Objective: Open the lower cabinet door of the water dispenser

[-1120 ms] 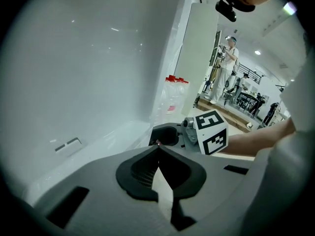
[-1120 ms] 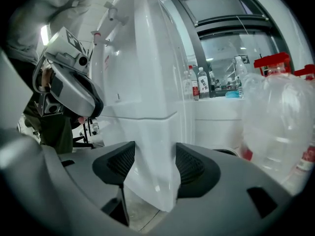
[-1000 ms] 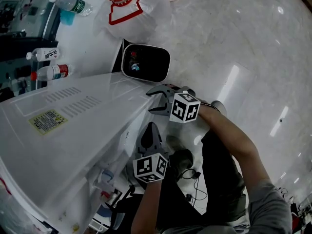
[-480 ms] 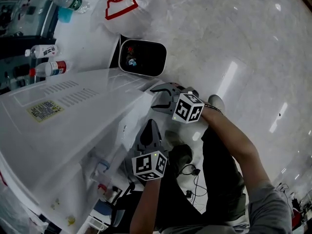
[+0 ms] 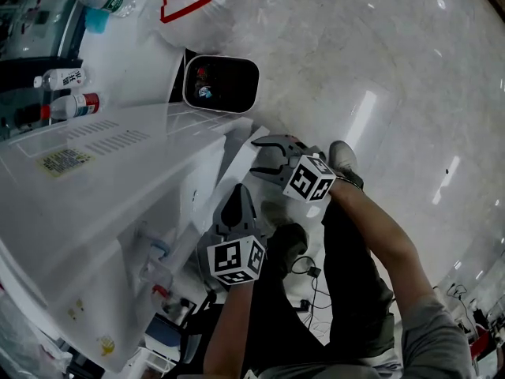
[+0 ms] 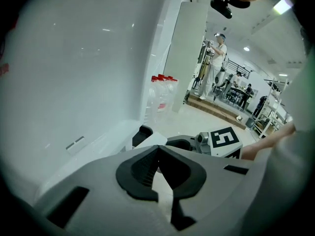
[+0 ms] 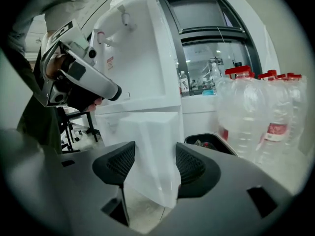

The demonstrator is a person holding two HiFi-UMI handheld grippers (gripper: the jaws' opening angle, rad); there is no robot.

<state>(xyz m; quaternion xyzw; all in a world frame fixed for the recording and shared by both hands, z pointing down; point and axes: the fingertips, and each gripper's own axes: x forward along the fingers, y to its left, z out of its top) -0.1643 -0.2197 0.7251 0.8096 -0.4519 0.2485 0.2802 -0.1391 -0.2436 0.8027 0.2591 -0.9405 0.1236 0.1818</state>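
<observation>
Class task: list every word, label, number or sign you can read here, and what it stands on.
No text reads clearly.
Yellow sticker on the white water dispenser: too blurred.
Labels on the small plastic bottles: too small.
Red labels on the large clear water jugs: blurred.
Black-and-white marker cubes: patterns, not words.

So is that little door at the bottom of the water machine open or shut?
Partly open: the lower door stands out at an angle from the dispenser body, its free edge gripped between the right tongs.
</observation>
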